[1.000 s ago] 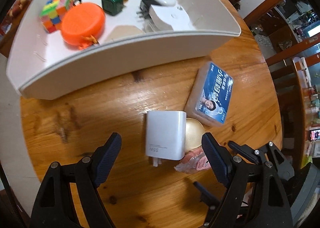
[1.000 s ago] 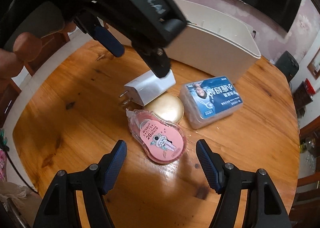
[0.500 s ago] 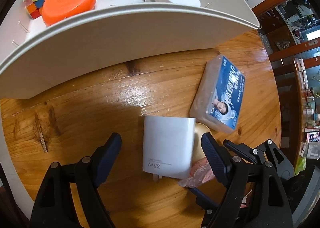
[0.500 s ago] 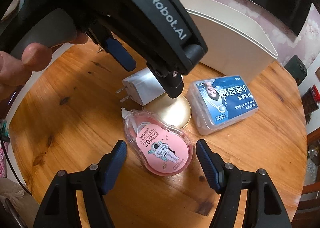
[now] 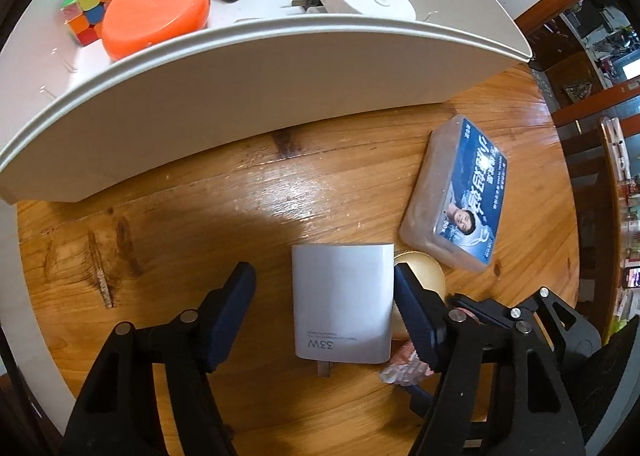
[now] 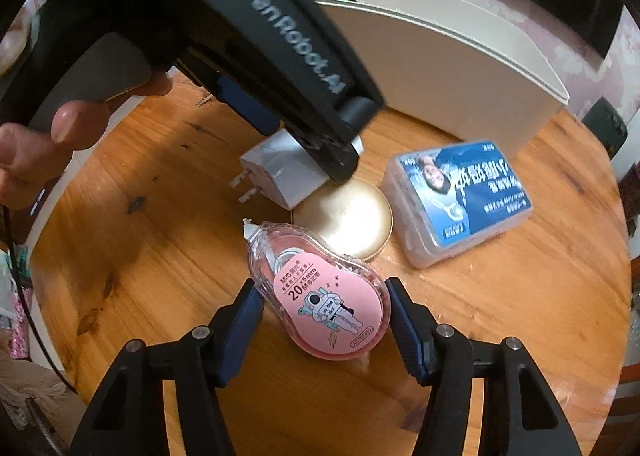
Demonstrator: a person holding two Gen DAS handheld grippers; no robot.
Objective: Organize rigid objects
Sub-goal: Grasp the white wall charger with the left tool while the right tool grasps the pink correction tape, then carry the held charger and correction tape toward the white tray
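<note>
Left gripper point(image 5: 326, 310) released, fingers astride white charger point(image 5: 342, 302) on wooden table point(image 5: 200, 256), right gripper point(image 6: 326, 322) released, flanking pink correction tape point(image 6: 324, 296), white bin point(image 5: 260, 96) far

On the table point(image 5: 160, 256), the charger point(image 5: 342, 302) lies before the bin point(image 5: 260, 96), touching the round tin point(image 6: 346, 216) at its right.

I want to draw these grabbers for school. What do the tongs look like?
Both tongs, left and right, have black plastic arms with silver rivets and dark blue ribbed pads on the fingertips. From the right camera, the left one's chunky black body shows white "GenRobot.AI" lettering, and a bare hand with no sleeve in view holds it.
</note>
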